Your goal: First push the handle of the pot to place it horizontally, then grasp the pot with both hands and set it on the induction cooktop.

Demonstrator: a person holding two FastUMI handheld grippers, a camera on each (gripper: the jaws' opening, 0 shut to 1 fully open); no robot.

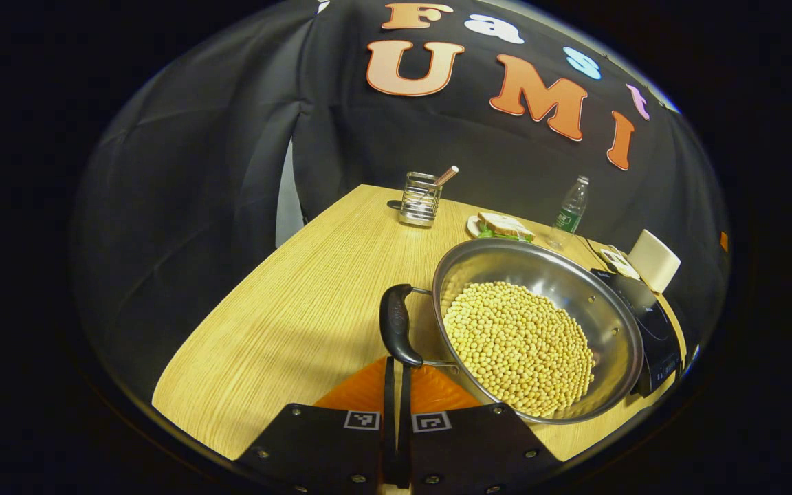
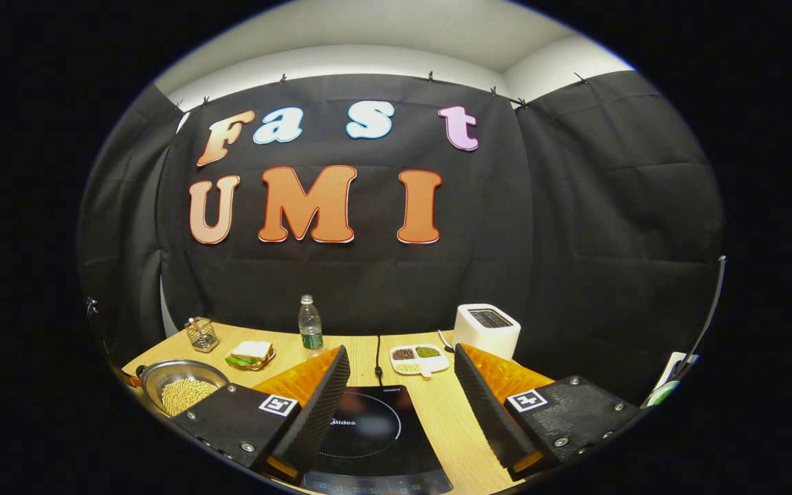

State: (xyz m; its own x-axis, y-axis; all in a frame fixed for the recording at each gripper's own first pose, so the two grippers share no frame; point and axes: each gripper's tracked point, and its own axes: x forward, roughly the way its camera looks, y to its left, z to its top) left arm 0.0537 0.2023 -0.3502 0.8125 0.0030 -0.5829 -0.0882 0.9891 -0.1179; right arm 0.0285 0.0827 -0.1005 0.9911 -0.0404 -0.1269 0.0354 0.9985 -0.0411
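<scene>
Pot (image 1: 537,330) full of pale beans, sitting on the table (image 1: 300,323) at about 3 o'clock in the left gripper view, its far rim overlapping the edge of the induction cooktop (image 1: 657,344) but not yet set on it. Handle (image 1: 396,324) at the pot's 9 o'clock side, lying close ahead of the left claw (image 1: 396,385), whose fingers are closed to a narrow slit with nothing between them (probably a blunt pusher for nudging the handle). Contact between fingertips and handle end hard to judge: touching or just short of it.

Right claw (image 2: 403,405) spread wide, hovering over the cooktop (image 2: 375,426) at 6 o'clock in the right gripper view, holding nothing, likely waiting for the two-handed lift. Same pot (image 2: 183,388) there at 8 o'clock, partly cut off by the left finger.

Second handle of the pot hidden. Cooktop's near edge cut off. Cooktop controls too small to make out.
</scene>
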